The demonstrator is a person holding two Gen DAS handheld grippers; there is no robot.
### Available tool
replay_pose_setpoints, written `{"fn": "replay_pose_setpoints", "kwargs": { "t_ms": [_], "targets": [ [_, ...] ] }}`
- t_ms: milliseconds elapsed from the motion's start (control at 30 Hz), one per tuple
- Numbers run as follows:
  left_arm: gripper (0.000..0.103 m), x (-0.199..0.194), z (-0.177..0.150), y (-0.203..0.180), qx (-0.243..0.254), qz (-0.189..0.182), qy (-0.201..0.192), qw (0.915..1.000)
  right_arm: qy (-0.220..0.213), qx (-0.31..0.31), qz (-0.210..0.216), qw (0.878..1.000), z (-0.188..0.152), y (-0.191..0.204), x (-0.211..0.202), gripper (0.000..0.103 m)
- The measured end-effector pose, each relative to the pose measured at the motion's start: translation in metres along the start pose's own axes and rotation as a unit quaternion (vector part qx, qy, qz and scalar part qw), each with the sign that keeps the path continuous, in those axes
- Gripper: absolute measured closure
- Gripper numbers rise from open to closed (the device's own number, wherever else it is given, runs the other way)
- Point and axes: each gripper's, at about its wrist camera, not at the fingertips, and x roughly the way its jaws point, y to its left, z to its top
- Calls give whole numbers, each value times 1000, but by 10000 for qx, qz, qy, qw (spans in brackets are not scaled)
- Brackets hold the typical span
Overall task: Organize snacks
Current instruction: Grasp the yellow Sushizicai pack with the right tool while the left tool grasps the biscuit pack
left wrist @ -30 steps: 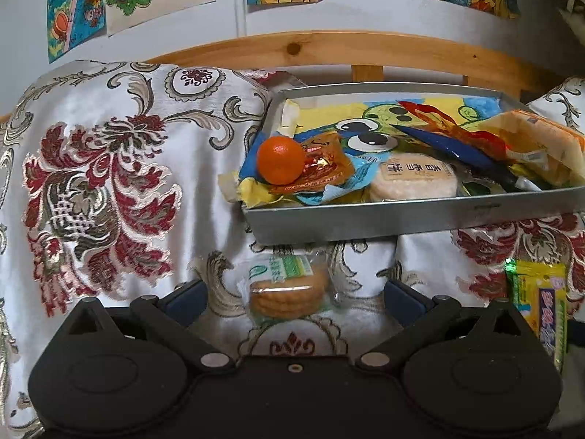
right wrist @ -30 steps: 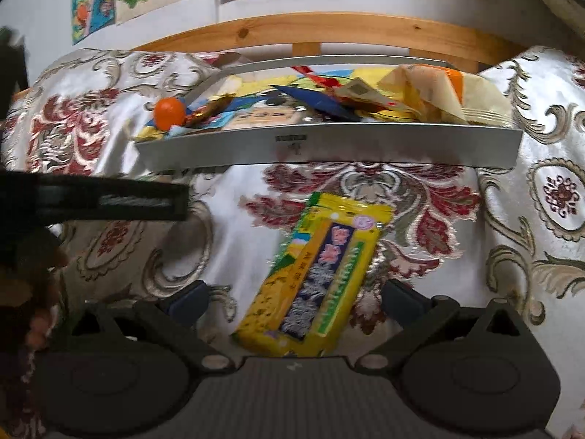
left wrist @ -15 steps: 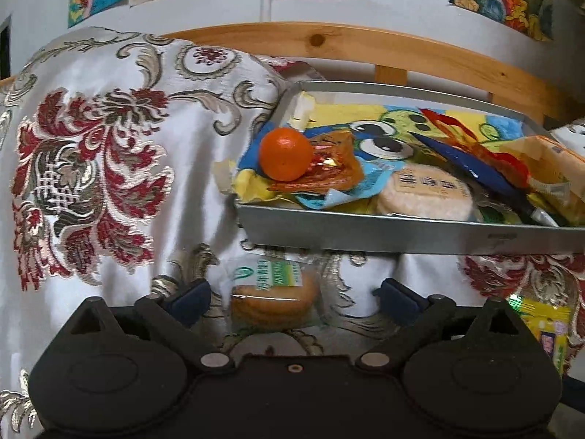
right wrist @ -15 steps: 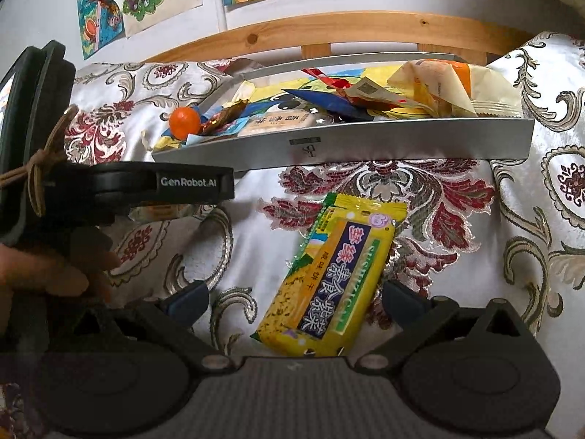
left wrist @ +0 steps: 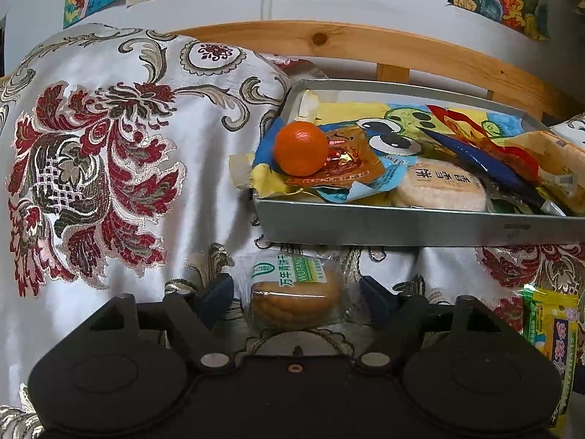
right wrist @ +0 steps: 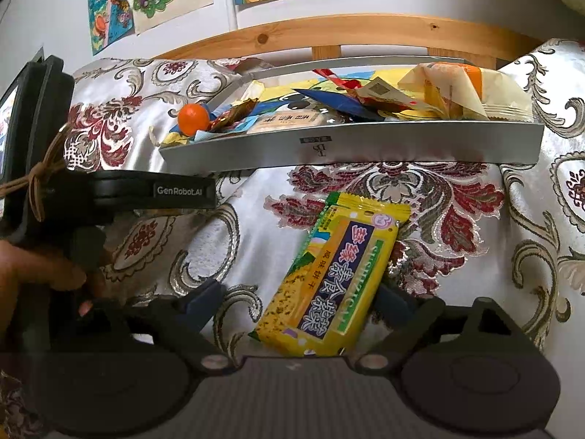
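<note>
Left gripper spread wide around biscuit pack, dead ahead at 12 o'clock, untouched. Right gripper likewise agape, yellow cracker packet between, long axis toward 1 o'clock. Tray beyond both.

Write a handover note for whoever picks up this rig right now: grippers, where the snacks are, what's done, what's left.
Left gripper: open, fingers either side of the round biscuit pack on the cloth, not yet closed on it.
Right gripper: open, straddling the yellow cracker pack, also lying on the cloth.
Tray: already holds the orange, a rice cracker and several wrapped snacks.
Left to do: grip both packs and place them in the tray. No other loose snacks are visible in these views.
</note>
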Motion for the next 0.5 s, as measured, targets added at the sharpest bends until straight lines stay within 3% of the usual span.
{"fn": "replay_pose_setpoints", "kwargs": {
  "t_ms": [333,500],
  "targets": [
    [38,-4,-6,-5,193,-284,-76,9994,-3,-223,-100,9997,-2,6,1,31],
    [38,-12,-9,-10,385,-459,-126,9981,13,-285,-111,9995,-3,8,3,34]
  ]
}}
